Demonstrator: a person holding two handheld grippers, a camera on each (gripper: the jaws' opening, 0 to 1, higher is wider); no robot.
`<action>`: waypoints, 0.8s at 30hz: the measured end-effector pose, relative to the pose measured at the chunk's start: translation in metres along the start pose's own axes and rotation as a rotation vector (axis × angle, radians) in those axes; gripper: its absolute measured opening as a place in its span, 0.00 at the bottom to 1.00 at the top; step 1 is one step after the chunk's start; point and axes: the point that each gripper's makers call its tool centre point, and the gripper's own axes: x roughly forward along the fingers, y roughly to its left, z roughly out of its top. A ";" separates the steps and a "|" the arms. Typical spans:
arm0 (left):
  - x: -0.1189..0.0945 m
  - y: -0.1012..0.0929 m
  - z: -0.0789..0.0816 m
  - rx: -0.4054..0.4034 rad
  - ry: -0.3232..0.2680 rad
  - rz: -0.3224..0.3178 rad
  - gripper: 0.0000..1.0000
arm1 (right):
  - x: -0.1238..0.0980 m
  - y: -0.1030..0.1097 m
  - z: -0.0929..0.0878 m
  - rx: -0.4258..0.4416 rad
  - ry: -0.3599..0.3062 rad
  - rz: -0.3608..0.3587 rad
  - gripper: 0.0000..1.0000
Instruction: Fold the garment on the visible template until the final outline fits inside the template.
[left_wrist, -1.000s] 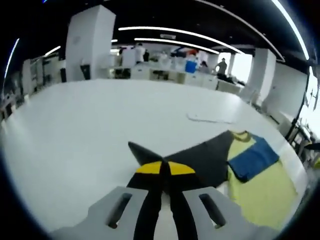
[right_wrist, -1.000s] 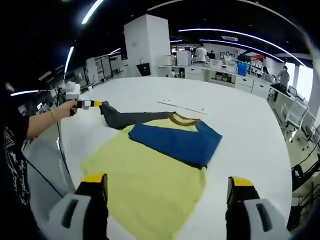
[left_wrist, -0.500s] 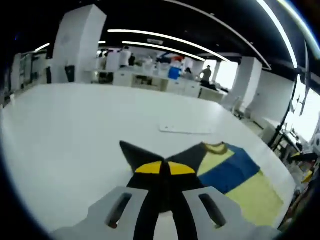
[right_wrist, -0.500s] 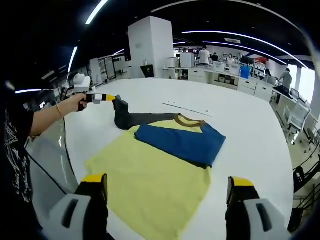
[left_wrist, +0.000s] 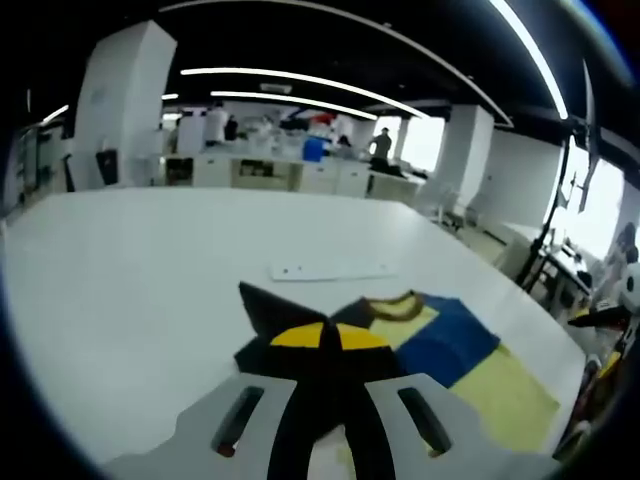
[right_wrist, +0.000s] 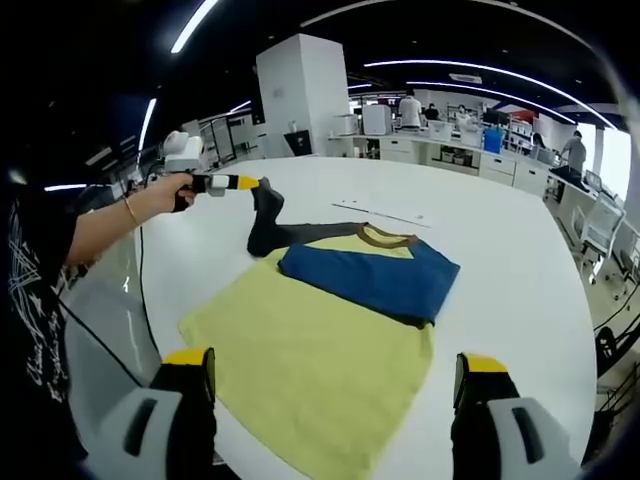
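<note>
A yellow T-shirt (right_wrist: 310, 370) lies flat on the white table (right_wrist: 500, 260). Its blue sleeve (right_wrist: 370, 280) is folded across the chest below the brown collar (right_wrist: 385, 237). The dark grey sleeve (right_wrist: 275, 232) is lifted off the table, and my left gripper (right_wrist: 252, 183) is shut on its cuff. In the left gripper view the gripper (left_wrist: 322, 335) pinches the dark sleeve (left_wrist: 275, 308), with the blue sleeve (left_wrist: 445, 340) and yellow body (left_wrist: 505, 395) to the right. My right gripper (right_wrist: 335, 380) stands open above the shirt's hem, holding nothing.
A thin white strip (right_wrist: 380, 212) lies on the table beyond the collar, the same strip (left_wrist: 330, 270) in the left gripper view. A person's arm (right_wrist: 110, 225) holds the left gripper. Desks, a white pillar (right_wrist: 305, 95) and people stand far behind.
My left gripper has carried the dark grey sleeve up and inward toward the shirt's body, so the sleeve now stands steeper. The right gripper has stayed open in place.
</note>
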 end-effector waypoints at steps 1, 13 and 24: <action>0.002 -0.003 0.001 0.002 -0.002 -0.006 0.00 | 0.001 0.000 -0.001 0.000 0.002 0.001 1.00; 0.031 -0.045 0.014 0.057 -0.007 -0.053 0.00 | 0.002 -0.002 -0.011 -0.003 0.028 0.003 1.00; 0.065 -0.090 0.003 0.192 0.030 -0.136 0.00 | 0.001 -0.009 -0.015 0.030 0.030 -0.016 1.00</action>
